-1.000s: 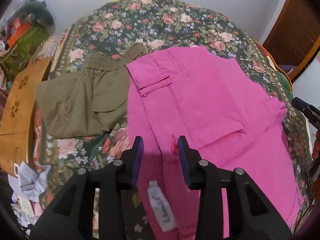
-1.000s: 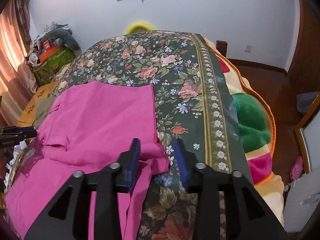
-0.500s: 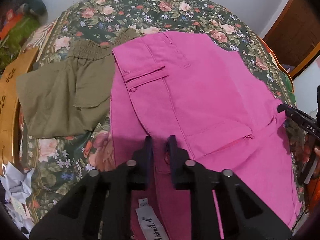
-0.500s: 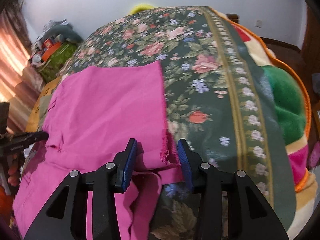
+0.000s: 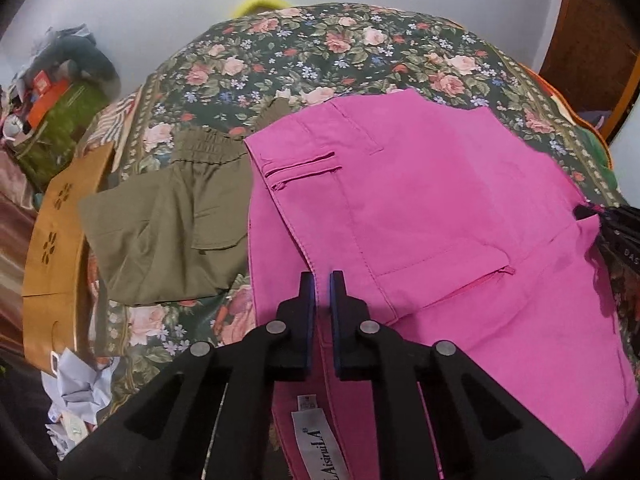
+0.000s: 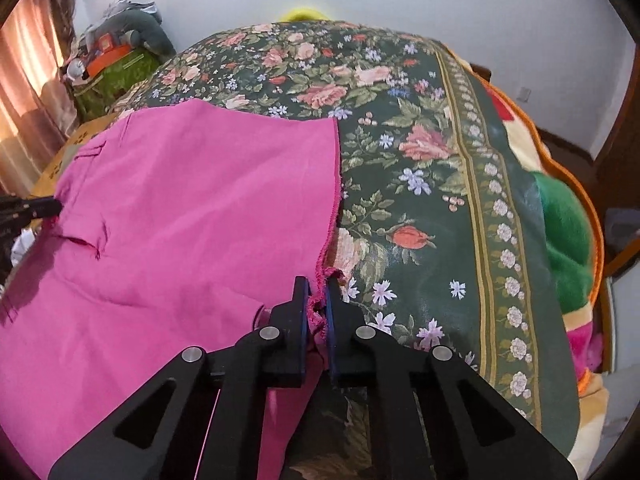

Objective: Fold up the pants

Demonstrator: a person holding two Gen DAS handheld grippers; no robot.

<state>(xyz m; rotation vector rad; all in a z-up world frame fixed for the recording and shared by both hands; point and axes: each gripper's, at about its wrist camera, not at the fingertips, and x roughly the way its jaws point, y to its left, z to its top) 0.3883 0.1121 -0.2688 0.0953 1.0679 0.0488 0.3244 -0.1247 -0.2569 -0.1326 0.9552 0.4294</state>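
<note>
Pink pants [image 5: 420, 200] lie spread on a floral bedspread [image 5: 320, 52], waist to the left, frayed leg hems to the right. My left gripper [image 5: 322, 280] is shut on the pink waistband near its white label [image 5: 316, 444]. In the right wrist view the pants [image 6: 180, 208] fill the left half, and my right gripper [image 6: 317, 292] is shut on the frayed hem corner. Each gripper's tip shows at the edge of the other's view.
Folded olive pants [image 5: 168, 216] lie left of the pink ones. A tan paper bag [image 5: 56, 236] and crumpled paper [image 5: 76, 392] sit at the bed's left edge. A green and orange blanket [image 6: 568, 220] lies on the right. Clutter [image 6: 116, 56] stands by the far wall.
Both grippers closed: the left on the pink waistband, the right on the hem corner. The cloth at both grips has lifted slightly.
</note>
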